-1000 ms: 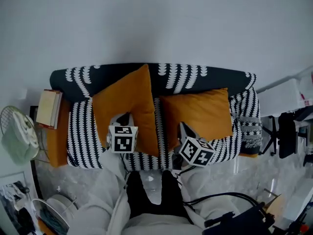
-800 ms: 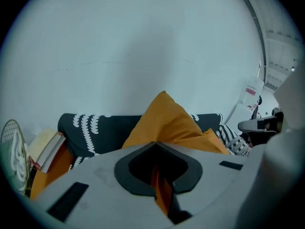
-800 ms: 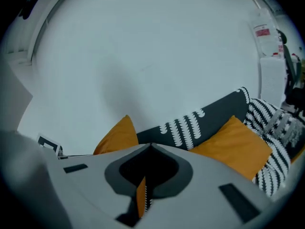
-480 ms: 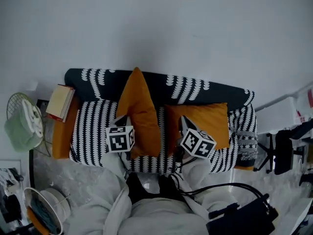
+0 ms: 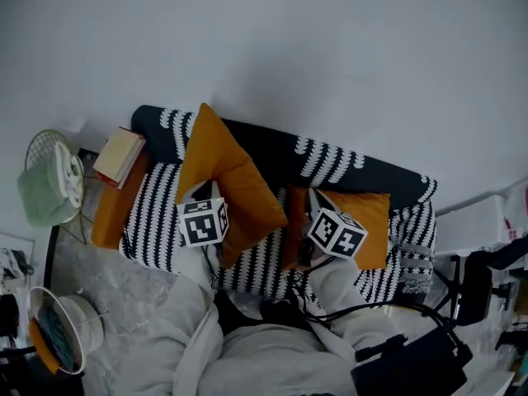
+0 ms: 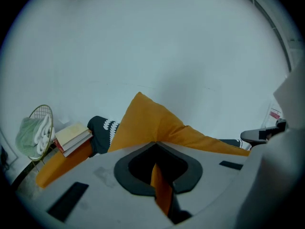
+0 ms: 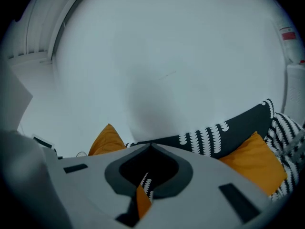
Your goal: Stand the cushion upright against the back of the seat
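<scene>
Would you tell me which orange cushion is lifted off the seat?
The left cushion, raised with one corner high above the backrest; the right cushion rests low on the seat.

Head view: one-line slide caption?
Jaws shut on orange fabric, left gripper and right gripper hold the cushion tilted over the patterned sofa; second cushion lies beside it.

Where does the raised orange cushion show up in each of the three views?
Head view: the raised cushion stands tilted at centre left.
Left gripper view: the raised cushion fills the middle, peak up, its edge pinched in the jaws.
Right gripper view: a corner of the raised cushion pokes up at lower left.
Shared landmark: the dark patterned sofa back.
</scene>
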{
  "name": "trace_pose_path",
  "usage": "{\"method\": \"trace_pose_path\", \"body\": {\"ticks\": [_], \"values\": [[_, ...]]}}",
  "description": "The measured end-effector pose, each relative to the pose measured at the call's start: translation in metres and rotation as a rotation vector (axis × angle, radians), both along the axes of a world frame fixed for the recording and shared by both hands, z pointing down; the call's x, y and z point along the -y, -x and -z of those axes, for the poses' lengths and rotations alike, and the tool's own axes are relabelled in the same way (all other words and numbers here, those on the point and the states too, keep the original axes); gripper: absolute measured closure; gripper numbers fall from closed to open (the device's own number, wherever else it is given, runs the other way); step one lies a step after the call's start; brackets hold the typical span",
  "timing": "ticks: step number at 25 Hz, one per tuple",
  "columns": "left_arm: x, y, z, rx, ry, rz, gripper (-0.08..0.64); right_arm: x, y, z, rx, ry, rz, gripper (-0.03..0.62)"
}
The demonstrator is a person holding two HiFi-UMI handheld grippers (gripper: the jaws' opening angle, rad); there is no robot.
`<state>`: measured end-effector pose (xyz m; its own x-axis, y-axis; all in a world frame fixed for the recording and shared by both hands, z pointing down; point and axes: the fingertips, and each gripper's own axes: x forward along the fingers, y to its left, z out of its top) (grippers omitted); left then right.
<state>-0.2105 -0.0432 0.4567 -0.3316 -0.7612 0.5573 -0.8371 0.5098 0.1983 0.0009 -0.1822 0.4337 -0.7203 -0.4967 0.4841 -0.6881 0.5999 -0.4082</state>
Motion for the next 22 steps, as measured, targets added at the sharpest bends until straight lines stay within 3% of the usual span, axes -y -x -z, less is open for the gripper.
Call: {"method": "trace_pose_path", "body": {"ticks": [7, 17, 22], "values": [[0.003, 0.026, 0.009, 0.025, -0.040, 0.134, 0.551, 0.003, 0.000, 0.004, -0.012, -0.014, 0.023, 0.531], [0.024, 0.037, 0.001, -0.045, -0.095, 0.300, 0.551, 0.019, 0.007, -0.001, -0.037, -0.006, 0.046, 0.531], [0.030, 0.038, -0.003, -0.064, -0.101, 0.328, 0.551, 0.029, 0.005, 0.000, -0.038, -0.001, 0.017, 0.531]]}}
